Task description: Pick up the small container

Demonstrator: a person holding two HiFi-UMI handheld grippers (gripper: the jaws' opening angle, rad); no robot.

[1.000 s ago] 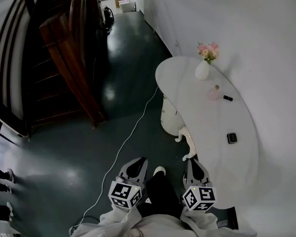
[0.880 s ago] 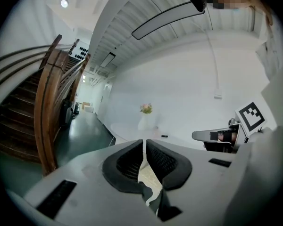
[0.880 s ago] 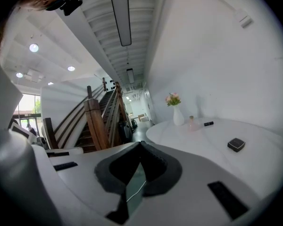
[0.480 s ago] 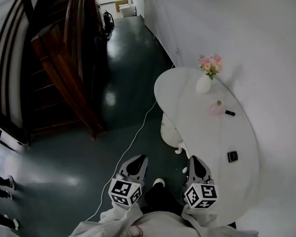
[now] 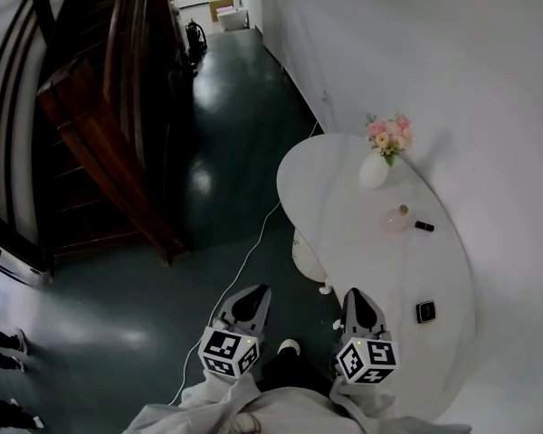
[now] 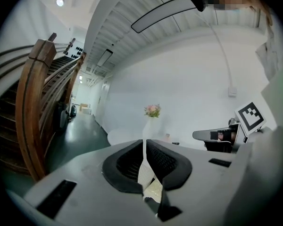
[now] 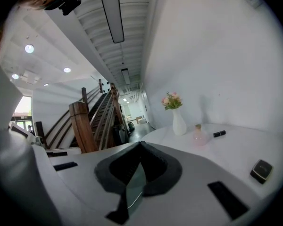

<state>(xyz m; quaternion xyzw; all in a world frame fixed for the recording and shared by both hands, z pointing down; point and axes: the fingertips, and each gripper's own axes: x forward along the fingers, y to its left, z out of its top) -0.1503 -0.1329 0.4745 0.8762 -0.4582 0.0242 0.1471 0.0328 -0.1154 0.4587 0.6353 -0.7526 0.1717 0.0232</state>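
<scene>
Evidently no grasp is under way: the left gripper [image 5: 250,297] and right gripper [image 5: 356,298] hang low before the person, jaws pressed together on nothing, likely just carried for the approach. The small container, which I take to be the dark square box [image 5: 425,311], lies on the white table [image 5: 344,215] nearer the right gripper, which seems better placed to take it.
</scene>
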